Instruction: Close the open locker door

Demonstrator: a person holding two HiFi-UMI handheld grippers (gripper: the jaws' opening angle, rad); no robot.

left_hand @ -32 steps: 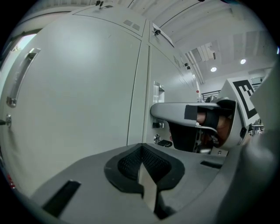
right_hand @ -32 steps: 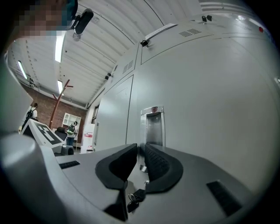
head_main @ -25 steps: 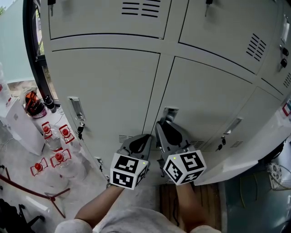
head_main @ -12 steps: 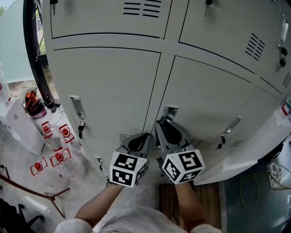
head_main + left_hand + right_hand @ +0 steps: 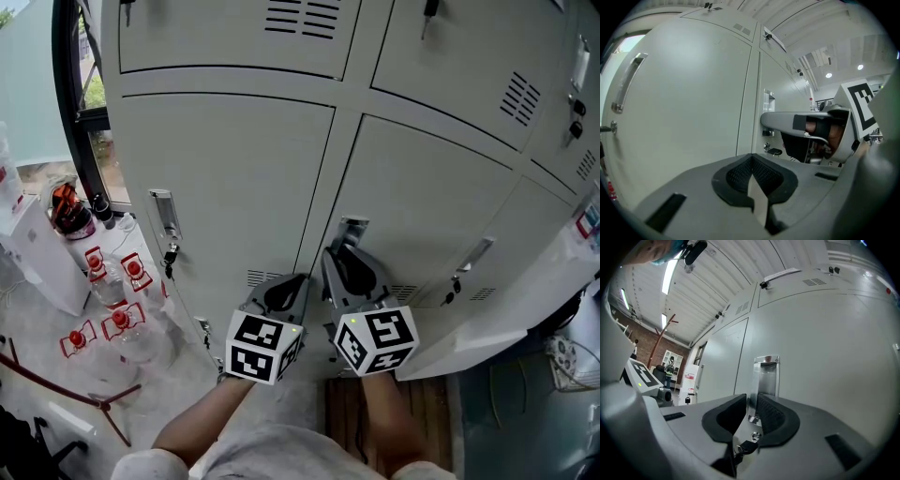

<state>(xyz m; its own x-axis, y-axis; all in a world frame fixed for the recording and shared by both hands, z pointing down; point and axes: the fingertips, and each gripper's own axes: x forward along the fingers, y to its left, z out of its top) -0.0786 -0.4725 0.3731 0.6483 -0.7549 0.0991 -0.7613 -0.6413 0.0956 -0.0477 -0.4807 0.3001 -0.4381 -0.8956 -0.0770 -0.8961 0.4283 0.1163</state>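
Observation:
The grey locker door [image 5: 422,206] with a chrome recessed handle [image 5: 352,228] lies flush with its neighbours. My right gripper [image 5: 339,255] points straight at that handle [image 5: 766,376]. Its jaws have just been opening and stand slightly apart. The handle's lower end shows in the narrow gap, and the pads are not seen pressing on it. A small key [image 5: 749,446] hangs in the lock below. My left gripper [image 5: 286,286] is beside it, against the locker's upright strip, its pads [image 5: 751,159] shut together on nothing.
The left-hand door [image 5: 225,187] carries its own handle and key [image 5: 164,214]. A white panel [image 5: 487,337] juts out at the lower right. Water bottles with red caps [image 5: 112,291] and a white box [image 5: 37,262] stand on the floor at left.
Both grippers stay by the handle. The head view has drifted slightly, so the lockers sit a little lower in the picture.

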